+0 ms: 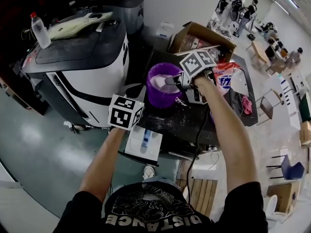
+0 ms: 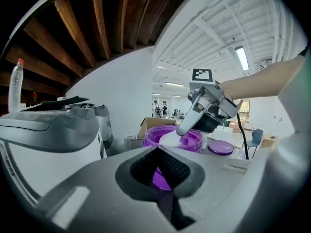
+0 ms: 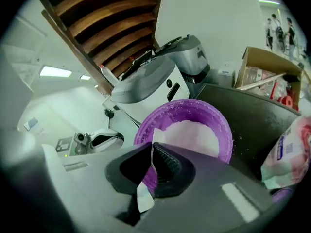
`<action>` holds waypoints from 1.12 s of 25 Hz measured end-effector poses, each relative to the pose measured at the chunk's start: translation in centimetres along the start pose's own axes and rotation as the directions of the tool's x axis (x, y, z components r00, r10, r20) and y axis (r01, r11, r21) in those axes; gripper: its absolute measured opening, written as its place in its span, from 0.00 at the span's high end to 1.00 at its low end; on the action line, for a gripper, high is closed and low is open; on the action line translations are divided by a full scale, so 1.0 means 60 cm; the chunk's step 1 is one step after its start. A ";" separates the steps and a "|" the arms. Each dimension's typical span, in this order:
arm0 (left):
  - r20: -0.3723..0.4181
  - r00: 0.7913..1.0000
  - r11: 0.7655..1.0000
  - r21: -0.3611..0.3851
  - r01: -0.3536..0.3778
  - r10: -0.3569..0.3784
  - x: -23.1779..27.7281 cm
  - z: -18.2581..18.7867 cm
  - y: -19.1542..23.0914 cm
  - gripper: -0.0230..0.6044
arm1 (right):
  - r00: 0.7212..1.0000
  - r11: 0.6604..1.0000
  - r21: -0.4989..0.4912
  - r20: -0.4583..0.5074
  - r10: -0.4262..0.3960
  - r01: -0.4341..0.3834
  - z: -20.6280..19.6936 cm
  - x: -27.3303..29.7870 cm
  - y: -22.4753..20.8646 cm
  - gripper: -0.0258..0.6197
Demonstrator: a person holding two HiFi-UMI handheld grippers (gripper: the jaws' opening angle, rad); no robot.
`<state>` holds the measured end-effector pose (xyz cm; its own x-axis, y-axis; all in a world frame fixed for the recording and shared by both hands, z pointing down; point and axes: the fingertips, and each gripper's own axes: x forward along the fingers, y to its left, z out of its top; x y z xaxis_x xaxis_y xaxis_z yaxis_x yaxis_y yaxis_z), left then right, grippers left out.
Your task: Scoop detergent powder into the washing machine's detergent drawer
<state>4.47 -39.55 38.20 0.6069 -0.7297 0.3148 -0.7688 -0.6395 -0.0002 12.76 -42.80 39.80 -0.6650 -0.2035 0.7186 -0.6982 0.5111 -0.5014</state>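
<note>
Jaws of the right gripper (image 3: 152, 152) are pressed together on the thin handle of a white scoop (image 3: 145, 199). The handle stands on edge between them. In the head view the scoop's bowl (image 1: 169, 80) sits at the top of the powder in the purple tub (image 1: 162, 95), at the centre of the frame. White detergent powder (image 3: 192, 135) fills most of the tub. The tub stands on a dark table (image 1: 194, 118). A red and white detergent bag (image 1: 224, 76) lies just right of it, and an open cardboard box (image 1: 200, 37) is above.

The left gripper (image 2: 158, 150) has its jaws closed tip to tip with nothing between them. Only the tub's purple wall shows through the hollow behind the tips. In the head view this gripper (image 1: 125, 112) hangs left of the tub. The washing machine (image 1: 73, 64) is at the upper left. The white detergent drawer (image 1: 133, 148) lies open just below the left gripper, in the lower centre of the frame.
</note>
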 end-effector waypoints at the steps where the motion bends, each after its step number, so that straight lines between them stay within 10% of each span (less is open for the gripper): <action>1: 0.001 1.000 1.000 0.001 0.003 -0.003 0.001 0.001 -0.003 0.95 | 1.000 1.000 0.022 0.028 0.014 -0.014 0.001 -0.005 0.000 0.91; 13: 0.023 0.999 1.000 0.003 -0.024 0.024 0.017 0.021 -0.011 0.95 | 0.905 0.925 0.271 0.401 0.144 -0.267 0.026 -0.052 -0.005 0.90; 28: 0.052 0.989 0.990 -0.010 -0.140 0.141 0.032 0.027 0.001 0.95 | 0.670 0.680 0.376 0.705 0.231 -0.629 0.029 -0.088 -0.022 0.90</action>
<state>5.90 -41.36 37.25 0.5024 -0.8241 0.2618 -0.8484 -0.5283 -0.0348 16.74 -43.82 35.81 -0.7942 -0.6071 0.0262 -0.1559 0.1619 -0.9744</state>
